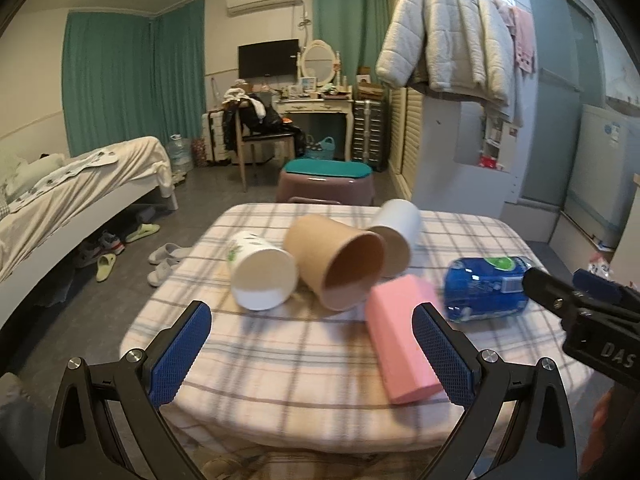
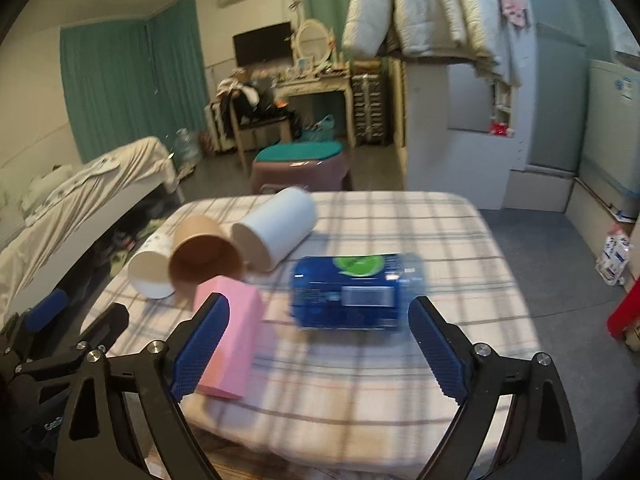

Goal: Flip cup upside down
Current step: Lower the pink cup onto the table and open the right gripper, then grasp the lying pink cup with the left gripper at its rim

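Observation:
Three cups lie on their sides on the checked table (image 1: 280,360), mouths toward me: a white printed cup (image 1: 262,270) at left, a brown paper cup (image 1: 334,266) in the middle, a white cup with a brown inside (image 1: 396,236) behind. They also show in the right wrist view: the white printed cup (image 2: 150,268), the brown cup (image 2: 204,254), the white cup (image 2: 276,234). My left gripper (image 1: 312,354) is open and empty, short of the cups. My right gripper (image 2: 320,352) is open and empty, before a blue wipes pack (image 2: 356,292).
A pink block (image 1: 400,340) lies on the table beside the left gripper's right finger and also shows in the right wrist view (image 2: 230,340). The blue wipes pack (image 1: 486,288) lies at right. A stool (image 1: 328,180) stands beyond the table, a bed (image 1: 60,200) at left.

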`<action>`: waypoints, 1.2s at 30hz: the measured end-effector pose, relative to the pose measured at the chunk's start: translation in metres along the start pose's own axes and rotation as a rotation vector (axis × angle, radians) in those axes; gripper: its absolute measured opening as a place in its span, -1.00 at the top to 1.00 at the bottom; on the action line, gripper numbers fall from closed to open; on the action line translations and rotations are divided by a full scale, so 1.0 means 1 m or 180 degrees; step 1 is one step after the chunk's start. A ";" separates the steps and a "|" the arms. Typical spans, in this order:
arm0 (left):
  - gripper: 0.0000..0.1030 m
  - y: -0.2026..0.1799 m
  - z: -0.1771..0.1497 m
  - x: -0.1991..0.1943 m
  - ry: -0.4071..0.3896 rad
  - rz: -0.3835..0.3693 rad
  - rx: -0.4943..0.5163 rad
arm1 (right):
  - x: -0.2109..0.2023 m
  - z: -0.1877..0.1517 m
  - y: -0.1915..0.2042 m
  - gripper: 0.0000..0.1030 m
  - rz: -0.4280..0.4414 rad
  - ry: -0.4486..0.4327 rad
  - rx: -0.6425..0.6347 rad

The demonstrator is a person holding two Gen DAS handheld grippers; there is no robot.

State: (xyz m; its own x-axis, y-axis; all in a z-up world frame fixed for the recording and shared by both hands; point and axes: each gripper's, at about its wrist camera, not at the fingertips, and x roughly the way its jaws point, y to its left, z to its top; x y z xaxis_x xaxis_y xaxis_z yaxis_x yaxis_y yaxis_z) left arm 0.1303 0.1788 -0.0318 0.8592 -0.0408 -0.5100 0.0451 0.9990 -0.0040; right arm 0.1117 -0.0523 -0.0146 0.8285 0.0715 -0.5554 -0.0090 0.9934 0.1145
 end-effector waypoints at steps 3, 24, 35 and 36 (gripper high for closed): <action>-1.00 -0.013 -0.003 -0.001 0.0028 -0.0038 -0.0006 | -0.014 -0.004 -0.014 -0.79 -0.0079 -0.0075 -0.0009; -1.00 -0.059 -0.042 0.014 0.0314 -0.0277 0.0169 | -0.020 -0.042 -0.070 -0.87 -0.0203 0.0024 0.0275; -0.97 -0.056 -0.049 0.034 0.0431 -0.0237 0.0128 | 0.004 -0.051 -0.069 -0.87 -0.0202 0.0230 0.0239; -0.97 -0.056 -0.049 0.035 0.0431 -0.0244 0.0128 | 0.006 -0.051 -0.068 -0.87 -0.0202 0.0242 0.0233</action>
State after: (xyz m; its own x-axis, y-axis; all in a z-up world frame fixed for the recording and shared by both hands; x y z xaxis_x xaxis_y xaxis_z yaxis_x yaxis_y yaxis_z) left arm 0.1327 0.1225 -0.0920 0.7761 -0.1111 -0.6208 0.1304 0.9914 -0.0144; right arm 0.0886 -0.1148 -0.0681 0.7812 0.0182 -0.6240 0.0852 0.9871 0.1356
